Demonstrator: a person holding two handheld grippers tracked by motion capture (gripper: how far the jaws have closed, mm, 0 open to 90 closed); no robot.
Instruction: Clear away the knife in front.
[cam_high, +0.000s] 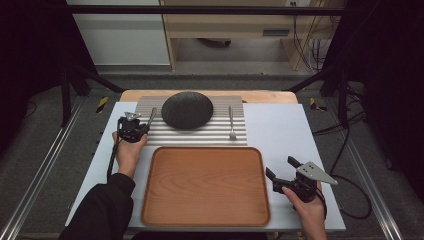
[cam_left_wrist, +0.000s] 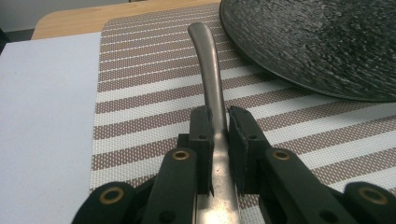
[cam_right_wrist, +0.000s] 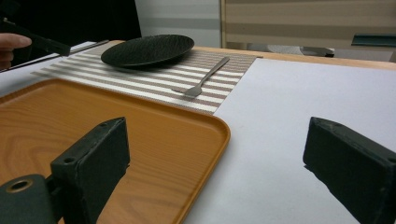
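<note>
Here, at the left edge of the striped placemat (cam_high: 200, 134), the left gripper (cam_left_wrist: 218, 135) pinches a metal utensil handle (cam_left_wrist: 208, 70), its pads pressed on either side of it. The handle lies just beside the black plate (cam_high: 187, 110); its working end is hidden. The right gripper (cam_high: 281, 169) hangs spread wide, nothing between its jaws, over the white table surface (cam_high: 280, 125) just right of the wooden tray (cam_high: 205, 182). A fork (cam_high: 232, 124) lies on the mat's right side.
</note>
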